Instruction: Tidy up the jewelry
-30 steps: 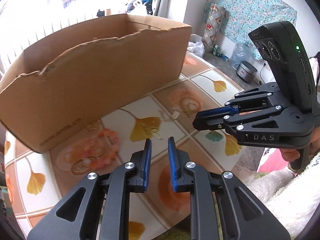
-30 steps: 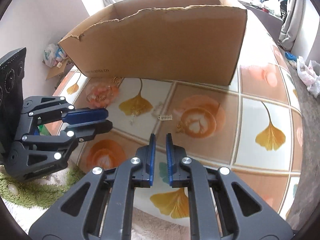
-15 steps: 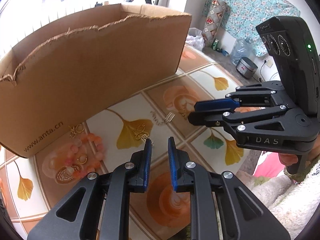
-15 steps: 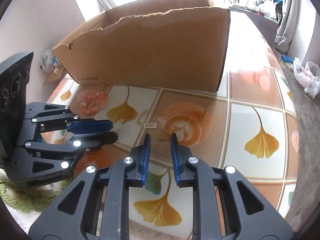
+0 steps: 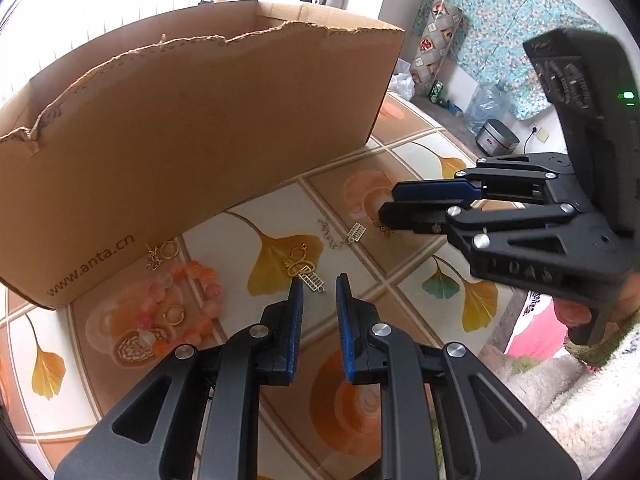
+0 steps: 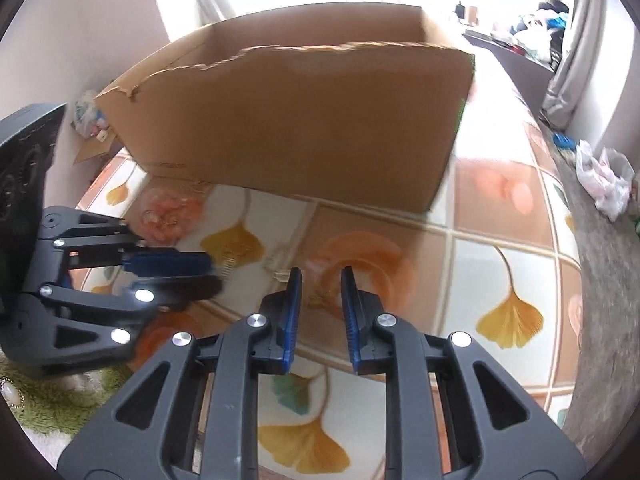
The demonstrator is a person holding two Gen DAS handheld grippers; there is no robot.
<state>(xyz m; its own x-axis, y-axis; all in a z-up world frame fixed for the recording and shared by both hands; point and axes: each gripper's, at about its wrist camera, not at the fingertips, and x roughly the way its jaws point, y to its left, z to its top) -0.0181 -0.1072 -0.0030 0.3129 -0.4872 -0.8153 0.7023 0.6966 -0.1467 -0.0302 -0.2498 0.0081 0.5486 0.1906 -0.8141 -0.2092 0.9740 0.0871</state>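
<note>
Jewelry lies loose on the tiled surface (image 5: 404, 160) in front of both tongs, none of it yet lifted. The left tongs (image 5: 318, 284) hover with a narrow gap between the blue pads, nothing between them; a gold pendant (image 5: 298, 262) with a small ladder-shaped charm sits just ahead of their tips. Further ahead and to the right lies a thin chain (image 5: 340, 236), and to the left a pink bead bracelet (image 5: 188, 300) with gold rings (image 5: 174, 314) inside and beside it, close against the box (image 5: 200, 140). The right tongs (image 5: 386, 210) reach in from the right, jaws slightly parted and empty, having just opened a little; their tips stand over a small gold piece (image 5: 385, 231), though whether they touch it cannot be told. In the right wrist view, blurred, that piece shows between the pads' tips.

The step in hand looks like the approach to a first pick, with the open-topped box as the likely place to put things, behind all the pieces.

Next, the right tongs would need to lower until the pads straddle the small piece, then close. It is flat and thin on a glossy surface, so it may slide or slip out; a low, steep pinch seems wise.
</note>
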